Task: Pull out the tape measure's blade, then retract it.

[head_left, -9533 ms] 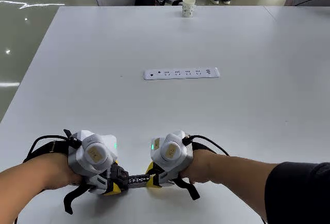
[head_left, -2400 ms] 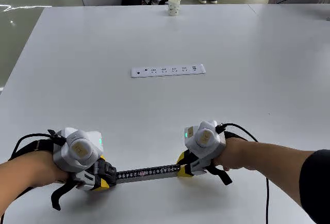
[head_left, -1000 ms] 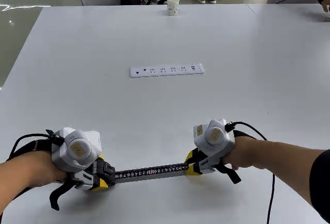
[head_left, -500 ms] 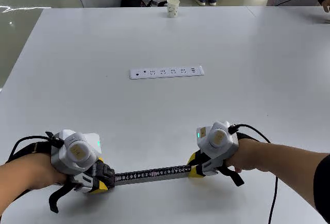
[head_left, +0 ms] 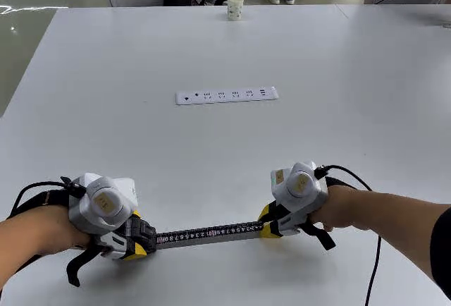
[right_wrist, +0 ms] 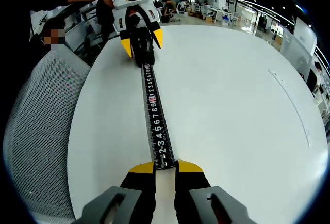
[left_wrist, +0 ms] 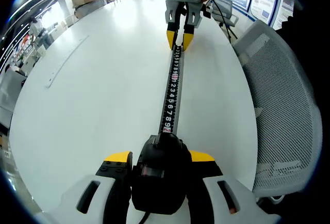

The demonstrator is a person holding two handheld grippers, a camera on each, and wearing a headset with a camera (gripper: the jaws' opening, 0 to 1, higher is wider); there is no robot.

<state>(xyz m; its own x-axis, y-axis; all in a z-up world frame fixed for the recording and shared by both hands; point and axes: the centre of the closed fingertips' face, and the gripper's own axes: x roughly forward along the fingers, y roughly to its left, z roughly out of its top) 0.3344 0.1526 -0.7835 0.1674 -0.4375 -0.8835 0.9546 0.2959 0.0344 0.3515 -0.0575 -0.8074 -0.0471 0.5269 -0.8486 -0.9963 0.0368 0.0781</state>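
While the left gripper (left_wrist: 160,157) clamps the tape measure's case (left_wrist: 159,185) and the right gripper (right_wrist: 165,167) seemingly pinches the blade (right_wrist: 153,113) by its tip, pull straight and level; avoid twisting.

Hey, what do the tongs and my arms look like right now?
The left tongs and right tongs match: rounded white housings with a tan patch on top, and dark jaws with yellow tips. Black straps hang from each, and a black cable loops off the back. The right arm wears a dark sleeve; the left forearm is bare.
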